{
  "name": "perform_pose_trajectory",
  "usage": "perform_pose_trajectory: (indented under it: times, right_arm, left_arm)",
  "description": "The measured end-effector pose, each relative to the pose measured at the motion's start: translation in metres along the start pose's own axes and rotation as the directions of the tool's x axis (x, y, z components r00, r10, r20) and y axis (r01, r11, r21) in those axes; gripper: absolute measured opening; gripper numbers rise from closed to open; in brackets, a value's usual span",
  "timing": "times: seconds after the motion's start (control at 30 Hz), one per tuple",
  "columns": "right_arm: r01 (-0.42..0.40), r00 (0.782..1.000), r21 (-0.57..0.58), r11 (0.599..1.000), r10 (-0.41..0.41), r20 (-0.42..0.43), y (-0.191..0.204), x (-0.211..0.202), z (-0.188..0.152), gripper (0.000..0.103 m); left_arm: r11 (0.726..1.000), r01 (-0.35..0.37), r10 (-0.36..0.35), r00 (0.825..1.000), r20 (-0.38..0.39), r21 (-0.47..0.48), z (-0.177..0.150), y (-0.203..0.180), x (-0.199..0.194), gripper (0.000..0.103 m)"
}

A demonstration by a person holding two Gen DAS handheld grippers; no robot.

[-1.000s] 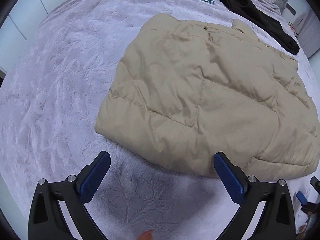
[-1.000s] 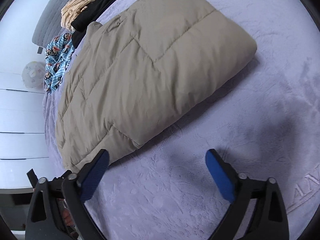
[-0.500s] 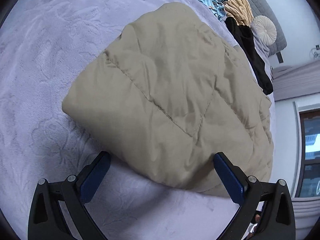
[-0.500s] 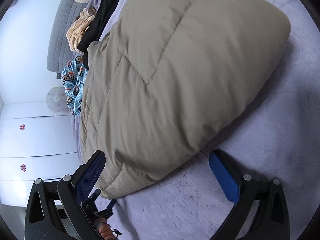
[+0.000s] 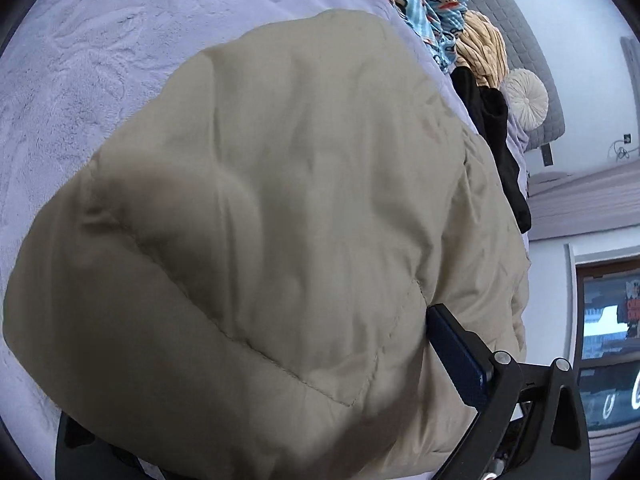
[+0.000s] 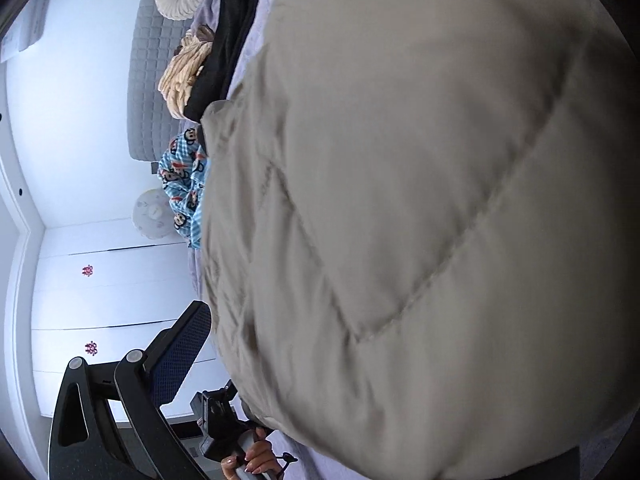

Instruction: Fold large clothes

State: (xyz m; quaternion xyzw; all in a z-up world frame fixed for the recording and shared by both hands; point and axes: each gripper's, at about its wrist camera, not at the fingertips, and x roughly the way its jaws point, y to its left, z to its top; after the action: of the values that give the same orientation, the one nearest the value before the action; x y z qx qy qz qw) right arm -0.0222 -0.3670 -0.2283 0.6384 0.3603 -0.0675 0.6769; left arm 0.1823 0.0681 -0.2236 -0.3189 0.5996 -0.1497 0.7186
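A folded beige puffer jacket (image 5: 288, 208) lies on the lilac bedspread (image 5: 80, 60) and fills both wrist views. My left gripper (image 5: 316, 316) straddles its near edge. The jaws are closing with the thick fold between them. The right blue pad (image 5: 456, 356) lies against the fabric, and the other finger is hidden under the jacket. My right gripper (image 6: 316, 312) also straddles the jacket (image 6: 420, 200). Its left finger (image 6: 180, 356) stands just beside the padding, while the jacket covers the right one. Its jaws stand wide.
At the bed's head lie a blue monkey-print cloth (image 5: 424, 4), a yellow striped garment (image 5: 484, 48), a black garment (image 5: 492, 128) and a round cushion (image 5: 526, 96). A white wardrobe (image 6: 100, 280) stands beside the bed. A hand (image 6: 252, 456) holds the other gripper's handle.
Both grippers came forward and down onto the jacket's near edge while rolling. The jacket now fills both views and covers one finger of each.
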Motion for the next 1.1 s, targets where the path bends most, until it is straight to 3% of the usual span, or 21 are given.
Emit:
perform_pose_trajectory:
  times: [0.07, 0.13, 0.2, 0.23, 0.3, 0.37, 0.5, 0.6, 0.73, 0.87, 1.1]
  right_arm:
    - [-0.004, 1.0, 0.027, 1.0, 0.004, 0.0, -0.005, 0.002, 0.002, 0.103]
    - [0.004, 1.0, 0.054, 0.999, -0.004, 0.005, -0.004, 0.003, 0.003, 0.099]
    - [0.034, 0.999, 0.077, 0.996, -0.034, 0.005, -0.003, 0.003, 0.004, 0.049]
    - [0.027, 1.0, 0.089, 0.996, -0.028, 0.004, -0.002, 0.002, 0.004, 0.045]
    - [0.02, 1.0, 0.081, 0.996, -0.021, 0.018, 0.003, -0.003, 0.0, 0.029]
    - [0.019, 0.999, 0.043, 0.999, -0.02, 0.034, 0.012, -0.013, -0.006, 0.025]
    - [0.015, 0.999, 0.011, 1.0, -0.015, 0.046, 0.022, -0.033, -0.025, 0.024]
    - [0.04, 0.998, -0.006, 0.999, -0.04, 0.043, 0.024, -0.045, -0.046, 0.024]
    - [0.073, 0.997, 0.01, 0.997, -0.073, 0.013, 0.012, -0.06, -0.077, 0.024]
    - [0.102, 0.994, 0.028, 0.994, -0.101, -0.032, -0.002, -0.074, -0.104, 0.024]
    - [0.11, 0.991, 0.047, 0.993, -0.107, -0.075, -0.033, -0.094, -0.127, 0.025]
  left_arm:
    - [1.0, 0.019, -0.019, 1.0, 0.008, 0.001, 0.004, -0.003, -0.004, 0.053]
    - [0.999, 0.033, -0.033, 0.999, 0.015, 0.034, 0.009, -0.012, -0.009, 0.031]
    - [0.988, -0.021, 0.012, 0.998, 0.057, 0.152, 0.005, -0.033, -0.022, 0.022]
    - [0.974, -0.052, 0.035, 0.996, 0.082, 0.221, 0.001, -0.045, -0.031, 0.019]
    - [0.939, -0.095, 0.054, 0.99, 0.13, 0.33, -0.007, -0.066, -0.047, 0.018]
    - [0.918, -0.094, 0.039, 0.988, 0.146, 0.385, -0.012, -0.079, -0.062, 0.017]
    - [0.889, -0.06, -0.002, 0.991, 0.135, 0.453, -0.017, -0.091, -0.09, 0.017]
    - [0.874, -0.049, -0.004, 0.994, 0.107, 0.483, -0.033, -0.078, -0.112, 0.017]
    - [0.873, -0.051, 0.02, 0.997, 0.07, 0.484, -0.072, -0.043, -0.144, 0.017]
    - [0.892, -0.073, 0.065, 0.997, 0.033, 0.446, -0.111, -0.008, -0.161, 0.017]
    - [0.912, -0.15, 0.167, 0.986, -0.011, 0.381, -0.162, 0.042, -0.171, 0.021]
